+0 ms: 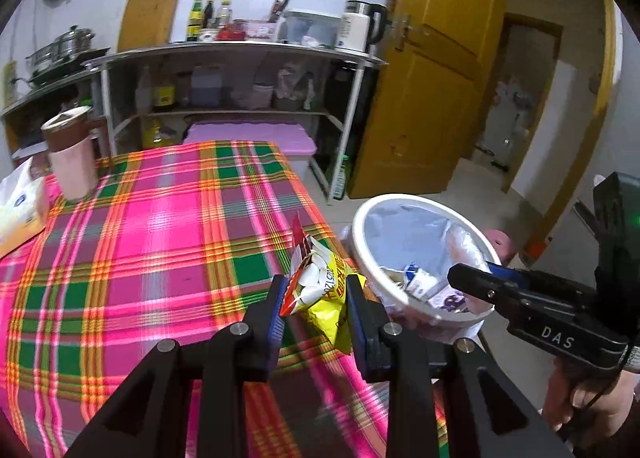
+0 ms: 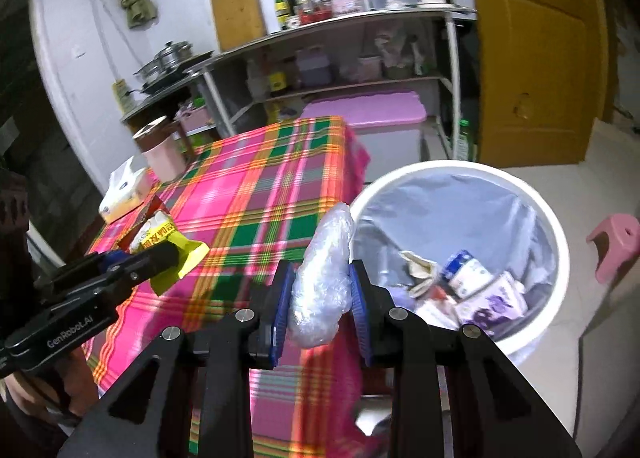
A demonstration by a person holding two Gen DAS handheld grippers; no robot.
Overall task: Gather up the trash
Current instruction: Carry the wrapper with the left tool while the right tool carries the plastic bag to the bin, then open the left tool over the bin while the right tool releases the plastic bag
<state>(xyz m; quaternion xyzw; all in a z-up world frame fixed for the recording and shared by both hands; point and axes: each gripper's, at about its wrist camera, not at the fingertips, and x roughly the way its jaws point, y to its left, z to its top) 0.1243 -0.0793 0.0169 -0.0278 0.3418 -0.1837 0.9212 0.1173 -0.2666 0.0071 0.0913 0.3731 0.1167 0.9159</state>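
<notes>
My left gripper (image 1: 316,300) is shut on a yellow and red snack wrapper (image 1: 320,290) and holds it above the plaid table's right edge; the wrapper also shows in the right wrist view (image 2: 168,246). My right gripper (image 2: 320,298) is shut on a crumpled clear plastic bag (image 2: 326,278), held just left of the white trash bin (image 2: 556,242). The bin is lined with a plastic bag and holds several cartons and wrappers (image 2: 476,286). In the left wrist view the bin (image 1: 372,258) sits right of the wrapper, with my right gripper (image 1: 460,278) over its near rim.
The plaid tablecloth (image 1: 160,238) carries a pink cup with a brown lid (image 1: 72,153) and a tissue pack (image 2: 124,193) at its far left. A metal shelf rack (image 1: 240,77), a pink-lidded box (image 2: 372,113), a yellow door (image 2: 536,57) and a pink stool (image 2: 616,250) stand beyond.
</notes>
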